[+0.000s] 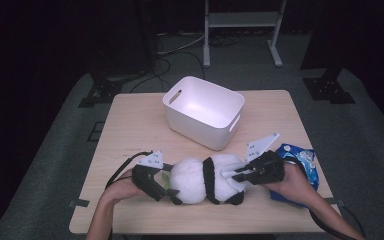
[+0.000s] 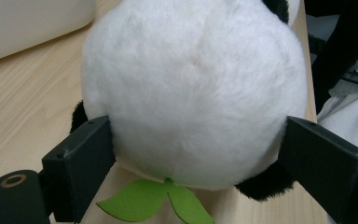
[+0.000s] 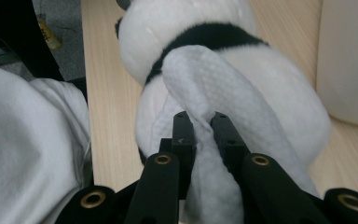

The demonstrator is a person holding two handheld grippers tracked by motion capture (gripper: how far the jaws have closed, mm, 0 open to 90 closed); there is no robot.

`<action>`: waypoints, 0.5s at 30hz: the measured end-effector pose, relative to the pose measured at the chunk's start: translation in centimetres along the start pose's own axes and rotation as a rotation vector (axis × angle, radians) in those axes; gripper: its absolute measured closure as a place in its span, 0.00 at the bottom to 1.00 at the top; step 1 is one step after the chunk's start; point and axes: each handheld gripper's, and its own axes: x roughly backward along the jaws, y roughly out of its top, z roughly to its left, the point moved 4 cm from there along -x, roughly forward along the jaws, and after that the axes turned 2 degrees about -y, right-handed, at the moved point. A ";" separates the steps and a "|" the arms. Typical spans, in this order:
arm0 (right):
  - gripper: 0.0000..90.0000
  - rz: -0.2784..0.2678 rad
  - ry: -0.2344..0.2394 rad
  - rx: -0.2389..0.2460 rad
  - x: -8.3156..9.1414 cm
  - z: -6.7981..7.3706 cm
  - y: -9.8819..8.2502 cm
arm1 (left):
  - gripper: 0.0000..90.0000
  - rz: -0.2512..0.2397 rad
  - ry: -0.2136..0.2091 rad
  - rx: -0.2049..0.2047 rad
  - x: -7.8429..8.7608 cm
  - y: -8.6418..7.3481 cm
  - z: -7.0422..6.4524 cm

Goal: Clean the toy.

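high overhead view, 2 close gripper views, all sharing plush panda [image 1: 207, 179]

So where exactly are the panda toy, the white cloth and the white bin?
plush panda [image 1: 190, 179]: high view, on its round white head.
white cloth [image 3: 214, 84]: right gripper view, on the textured fold lying over the panda's body.
white bin [image 1: 220, 139]: high view, on its near outer wall.

place: we read a lab recording bay | cues: dark curtains, metal stand legs [image 1: 242, 35] and floor cables [image 1: 172, 55] beyond our grippers
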 end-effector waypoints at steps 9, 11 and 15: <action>0.89 0.017 0.059 0.075 -3.6 1.0 5.0 | 0.11 -0.008 -0.007 -0.004 -0.3 0.2 -0.1; 0.89 0.026 0.074 0.092 -4.5 1.2 5.8 | 0.11 -0.012 -0.010 -0.003 -0.4 0.2 -0.2; 0.90 0.048 0.104 0.120 -6.3 1.9 7.2 | 0.11 -0.015 -0.016 -0.005 -0.6 0.3 -0.3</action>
